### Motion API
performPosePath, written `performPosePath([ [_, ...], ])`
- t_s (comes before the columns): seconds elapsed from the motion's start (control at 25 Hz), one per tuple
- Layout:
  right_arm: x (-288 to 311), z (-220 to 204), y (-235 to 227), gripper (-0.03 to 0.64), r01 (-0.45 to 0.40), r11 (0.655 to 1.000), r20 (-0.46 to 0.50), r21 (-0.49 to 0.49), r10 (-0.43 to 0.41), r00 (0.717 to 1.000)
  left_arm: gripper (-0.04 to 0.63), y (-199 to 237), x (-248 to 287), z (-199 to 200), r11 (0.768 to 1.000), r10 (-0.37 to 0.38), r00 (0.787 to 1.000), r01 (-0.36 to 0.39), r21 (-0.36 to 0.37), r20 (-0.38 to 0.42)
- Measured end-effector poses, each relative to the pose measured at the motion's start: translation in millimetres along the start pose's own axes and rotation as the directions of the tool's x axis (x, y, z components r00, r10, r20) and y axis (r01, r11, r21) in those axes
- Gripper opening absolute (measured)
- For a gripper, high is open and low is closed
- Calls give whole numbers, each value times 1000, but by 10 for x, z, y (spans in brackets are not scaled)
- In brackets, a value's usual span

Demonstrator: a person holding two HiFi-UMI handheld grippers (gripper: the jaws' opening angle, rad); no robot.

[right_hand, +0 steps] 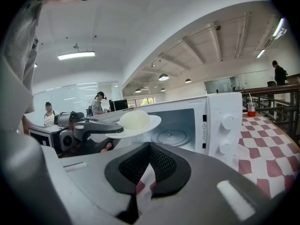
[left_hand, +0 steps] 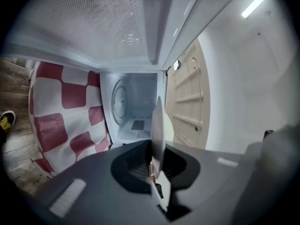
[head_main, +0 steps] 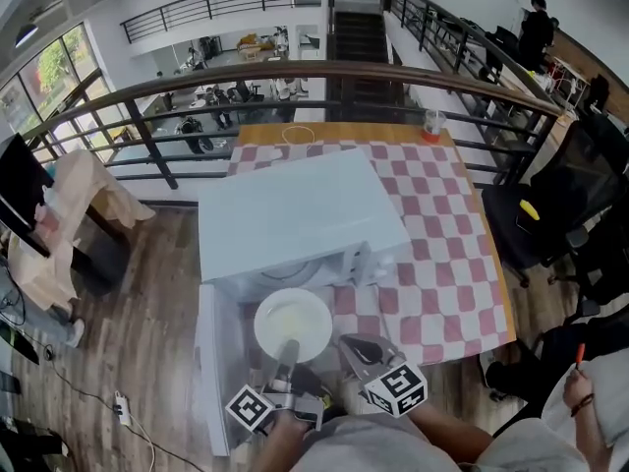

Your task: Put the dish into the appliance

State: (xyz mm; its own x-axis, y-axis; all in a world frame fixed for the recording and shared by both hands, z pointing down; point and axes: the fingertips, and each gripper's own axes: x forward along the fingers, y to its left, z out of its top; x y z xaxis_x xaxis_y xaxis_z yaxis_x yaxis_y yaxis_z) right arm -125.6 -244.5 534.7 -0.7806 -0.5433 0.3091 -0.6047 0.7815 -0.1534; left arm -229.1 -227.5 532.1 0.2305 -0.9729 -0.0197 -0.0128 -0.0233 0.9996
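Note:
A white microwave [head_main: 295, 214] stands on a red-and-white checked tablecloth, its door [head_main: 209, 362] swung open to the left. My left gripper [head_main: 289, 347] is shut on the near rim of a white plate [head_main: 293, 324], which hangs level just in front of the open cavity. The plate [right_hand: 136, 124] carries a pale domed lump. Seen edge-on in the left gripper view, the plate [left_hand: 157, 125] points at the cavity and its glass turntable [left_hand: 119, 100]. My right gripper [head_main: 369, 357] hovers beside the plate, to its right, shut and empty.
The microwave's knobs [right_hand: 225, 132] are on its right side. A cup [head_main: 432, 124] stands at the table's far edge by the railing [head_main: 295, 77]. Black chairs [head_main: 580, 195] sit to the right. A person's hand [head_main: 580, 391] is at the lower right.

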Motion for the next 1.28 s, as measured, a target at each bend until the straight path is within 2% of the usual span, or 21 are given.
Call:
performPosePath([
  [0.56, 283, 70, -47, -1, 34, 999, -9, -9, -34, 999, 29, 122, 166, 169, 999, 5, 999, -6, -35, -35],
  [0.84, 354, 139, -160, -2, 17, 1000, -13, -21, -17, 1000, 29, 213, 236, 289, 999, 34, 999, -34, -25, 12],
  [1.28, 573, 263, -560, -1, -17, 1000, -15, -24, 16, 1000, 29, 408, 684, 431, 997, 73, 995, -70, -34, 71],
])
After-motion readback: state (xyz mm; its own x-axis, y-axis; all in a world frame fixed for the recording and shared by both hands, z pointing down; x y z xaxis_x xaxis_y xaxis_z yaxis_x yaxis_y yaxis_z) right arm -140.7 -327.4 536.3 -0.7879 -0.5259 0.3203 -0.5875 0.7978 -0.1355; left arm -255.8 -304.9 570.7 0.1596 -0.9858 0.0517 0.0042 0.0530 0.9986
